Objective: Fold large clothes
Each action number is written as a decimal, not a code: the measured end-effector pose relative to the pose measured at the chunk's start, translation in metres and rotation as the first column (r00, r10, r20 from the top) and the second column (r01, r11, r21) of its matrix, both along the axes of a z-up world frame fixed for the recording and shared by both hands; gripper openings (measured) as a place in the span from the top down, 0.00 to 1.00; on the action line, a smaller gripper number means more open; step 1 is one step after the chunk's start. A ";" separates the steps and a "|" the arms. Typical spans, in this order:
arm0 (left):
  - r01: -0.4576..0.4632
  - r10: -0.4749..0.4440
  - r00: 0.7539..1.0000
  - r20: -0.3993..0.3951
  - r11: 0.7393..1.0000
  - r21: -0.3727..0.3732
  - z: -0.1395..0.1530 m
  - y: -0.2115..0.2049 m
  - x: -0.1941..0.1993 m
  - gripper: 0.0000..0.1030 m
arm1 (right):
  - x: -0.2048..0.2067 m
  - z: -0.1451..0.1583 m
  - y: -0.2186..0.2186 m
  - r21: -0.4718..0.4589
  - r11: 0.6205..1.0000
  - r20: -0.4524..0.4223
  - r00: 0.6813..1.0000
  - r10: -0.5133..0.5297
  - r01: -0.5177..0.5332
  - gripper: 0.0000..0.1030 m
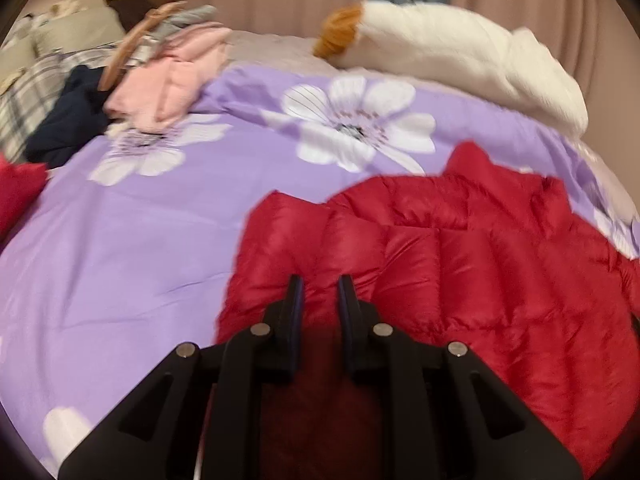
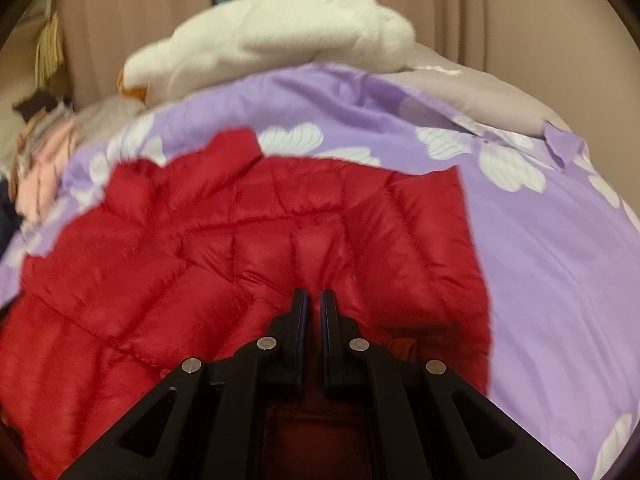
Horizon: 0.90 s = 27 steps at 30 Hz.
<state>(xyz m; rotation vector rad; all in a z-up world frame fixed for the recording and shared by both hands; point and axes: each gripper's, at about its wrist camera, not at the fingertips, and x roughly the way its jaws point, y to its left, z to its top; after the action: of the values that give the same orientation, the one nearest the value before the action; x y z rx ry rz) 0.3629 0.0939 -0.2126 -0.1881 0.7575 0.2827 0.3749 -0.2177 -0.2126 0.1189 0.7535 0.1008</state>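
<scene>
A red quilted puffer jacket (image 1: 460,248) lies spread on a purple floral bedspread (image 1: 140,240). My left gripper (image 1: 320,280) is over the jacket's near left edge, its jaws narrowly apart with red fabric between them. In the right wrist view the jacket (image 2: 240,232) fills the middle. My right gripper (image 2: 313,294) is over its near right part, jaws almost closed with red fabric showing in the thin gap. Both views are blurred, so the grip itself is hard to confirm.
A white fluffy blanket (image 1: 460,52) lies at the bed's far side, also in the right wrist view (image 2: 280,36). Pink (image 1: 176,80) and dark navy (image 1: 68,120) clothes are piled far left. Another red item (image 1: 16,192) is at the left edge. Curtains hang behind.
</scene>
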 end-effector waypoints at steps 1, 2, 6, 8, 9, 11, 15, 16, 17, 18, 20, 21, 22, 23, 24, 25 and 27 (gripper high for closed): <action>0.006 -0.006 1.000 -0.008 1.000 0.004 0.007 0.000 -0.006 0.79 | -0.007 0.009 -0.003 -0.005 1.000 0.002 1.000 0.001 -0.001 0.99; 0.014 -0.014 1.000 -0.005 1.000 0.014 0.016 0.000 -0.013 0.79 | -0.013 0.017 -0.006 -0.023 1.000 0.014 1.000 -0.004 0.004 0.99; 0.033 -0.035 0.998 0.043 0.998 0.048 0.055 -0.002 -0.066 0.78 | -0.058 0.056 -0.015 -0.059 0.998 0.089 0.996 0.005 0.000 0.99; 0.013 -0.013 0.998 0.059 1.000 0.009 0.064 0.000 -0.097 0.71 | -0.078 0.066 -0.020 -0.048 0.999 0.096 0.995 0.018 -0.014 0.97; 0.008 -0.007 0.998 0.063 1.000 -0.019 0.066 0.001 -0.108 0.60 | -0.093 0.070 -0.021 -0.059 0.998 0.101 0.995 0.017 -0.011 0.96; 0.003 0.005 0.998 0.070 0.993 -0.117 0.066 0.007 -0.137 0.41 | -0.110 0.069 -0.022 -0.074 0.997 0.098 0.995 0.008 -0.001 0.90; -0.034 0.041 0.999 0.036 0.983 -0.181 0.050 0.016 -0.189 0.35 | -0.153 0.053 -0.035 0.041 0.999 0.060 0.998 -0.001 -0.001 0.40; -0.031 0.037 0.999 0.028 0.981 -0.191 0.046 0.015 -0.199 0.30 | -0.162 0.048 -0.040 0.072 0.997 0.050 0.999 -0.008 0.005 0.39; -0.027 0.031 0.999 0.018 0.979 -0.204 0.041 0.016 -0.207 0.27 | -0.171 0.041 -0.045 0.102 0.995 0.033 0.999 -0.018 0.014 0.39; -0.027 0.030 1.000 0.006 0.975 -0.220 0.036 0.018 -0.215 0.23 | -0.176 0.038 -0.048 0.115 0.993 0.020 0.999 -0.027 0.025 0.39; -0.046 0.040 0.999 -0.029 0.965 -0.259 0.024 0.023 -0.228 0.23 | -0.185 0.030 -0.052 0.119 0.991 -0.013 0.998 -0.054 0.055 0.39; -0.047 0.031 0.998 -0.059 0.956 -0.288 0.017 0.026 -0.233 0.23 | -0.189 0.027 -0.054 0.116 0.991 -0.032 0.998 -0.063 0.066 0.39; -0.040 0.015 0.997 -0.080 0.947 -0.319 0.012 0.028 -0.236 0.23 | -0.194 0.025 -0.056 0.120 0.991 -0.042 0.997 -0.062 0.067 0.39; -0.037 -0.001 0.995 -0.104 0.931 -0.364 0.004 0.031 -0.240 0.23 | -0.199 0.022 -0.059 0.130 0.990 -0.048 0.997 -0.056 0.061 0.39; -0.041 -0.008 0.993 -0.118 0.913 -0.406 -0.002 0.035 -0.244 0.23 | -0.203 0.018 -0.061 0.142 0.988 -0.059 0.997 -0.050 0.058 0.38; -0.051 -0.013 0.991 -0.135 0.886 -0.461 -0.012 0.039 -0.249 0.23 | -0.207 0.015 -0.064 0.149 0.987 -0.071 0.996 -0.050 0.060 0.38; -0.032 -0.036 0.991 -0.131 0.877 -0.480 -0.017 0.036 -0.254 0.23 | -0.215 0.005 -0.072 0.154 0.984 -0.098 0.993 -0.070 0.085 0.38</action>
<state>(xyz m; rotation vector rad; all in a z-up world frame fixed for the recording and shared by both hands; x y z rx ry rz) 0.1085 0.1299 -0.2300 -0.6471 0.9563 0.0986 0.1598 -0.2900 -0.2072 0.3055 0.8317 0.0813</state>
